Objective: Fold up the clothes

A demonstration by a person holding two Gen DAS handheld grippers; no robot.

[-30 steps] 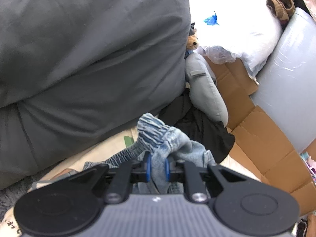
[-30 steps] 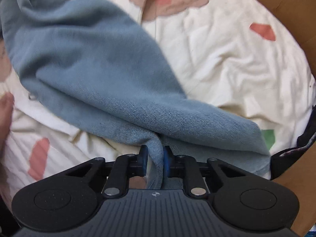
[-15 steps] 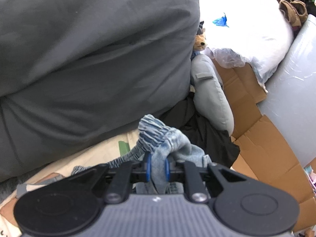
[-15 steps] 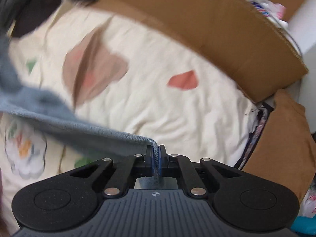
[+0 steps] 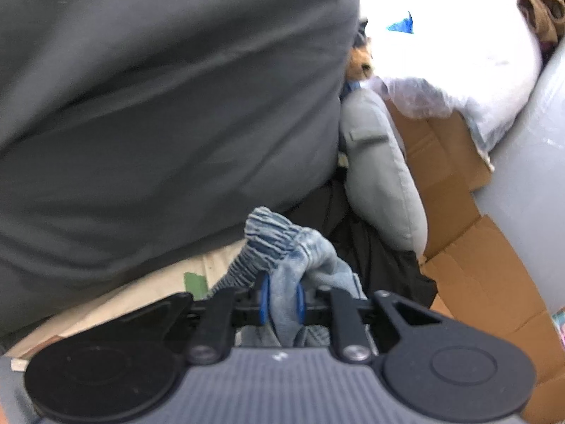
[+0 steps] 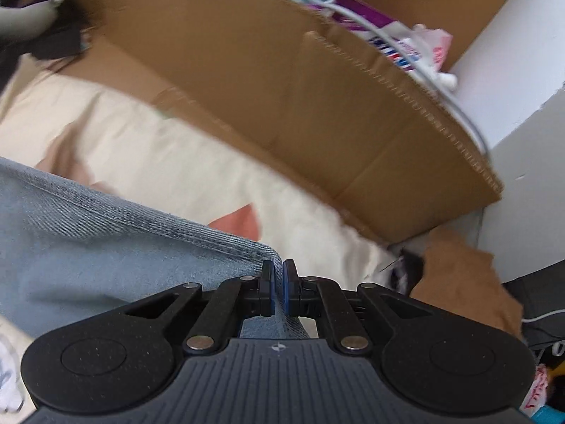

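A light blue denim garment with an elastic waistband [image 5: 272, 240] bunches up out of my left gripper [image 5: 280, 300], which is shut on it. In the right wrist view the same denim garment [image 6: 106, 247] spreads flat to the left, its stitched hem running into my right gripper [image 6: 277, 289], which is shut on the hem corner. Both grippers hold the cloth above a cream sheet with coloured patches [image 6: 176, 162].
A large dark grey cushion [image 5: 159, 88] fills the left wrist view. A grey neck pillow [image 5: 381, 183], black clothing [image 5: 370, 247], a white pillow [image 5: 441, 28] and flattened cardboard [image 5: 476, 265] lie to its right. A cardboard wall [image 6: 282, 88] and brown fabric [image 6: 459, 282] border the sheet.
My right gripper has swung up and to the right, stretching the denim's hem out flat; its view went from the sheet to the cardboard. The left gripper shifted slightly, still holding the waistband.
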